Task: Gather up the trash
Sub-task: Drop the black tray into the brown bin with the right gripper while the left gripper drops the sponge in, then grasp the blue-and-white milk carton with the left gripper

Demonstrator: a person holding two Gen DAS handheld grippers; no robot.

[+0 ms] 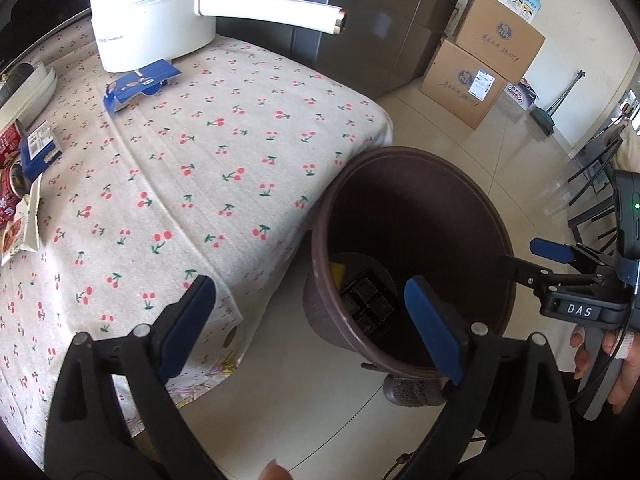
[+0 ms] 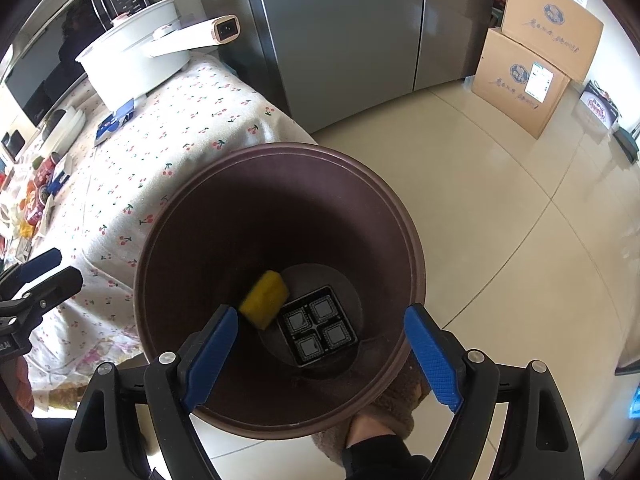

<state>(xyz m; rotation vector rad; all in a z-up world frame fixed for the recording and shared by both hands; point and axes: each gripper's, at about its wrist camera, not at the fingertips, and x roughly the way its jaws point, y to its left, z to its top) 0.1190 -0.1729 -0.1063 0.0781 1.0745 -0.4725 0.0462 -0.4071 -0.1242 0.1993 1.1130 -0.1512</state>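
My right gripper [image 2: 320, 354]: jaws wide apart, nothing between them, hanging over the mouth of the bin [image 2: 414, 280]. Bin: dark brown, round, standing on the tiled floor [image 2: 500, 240] just beside the table corner. In the bin, seen between my right fingers: a yellow sponge [image 2: 265, 299], blurred, so I cannot tell whether it rests on the bottom or is in the air; just beside it, a black tray [image 2: 318, 326] with four square cells, lying flat on the bottom. My left gripper [image 1: 310, 328]: jaws likewise wide apart and holding nothing, sitting over the table edge, its right finger [image 1: 434, 330] overlapping the bin's near rim in that view. From the left wrist camera the right gripper shows at the far right, past the bin, in a hand [image 1: 616, 364]. Table [image 1: 240, 168]: covered with a cherry-print cloth. On it, well apart from both grippers: a white pot [image 1: 152, 20] with a long handle at the far end; a blue wrapper [image 1: 138, 84] near the pot; a heap of red and blue packets [image 1: 24, 168] along the left edge. Cardboard boxes [image 1: 484, 64] are stacked on the floor by the far wall.
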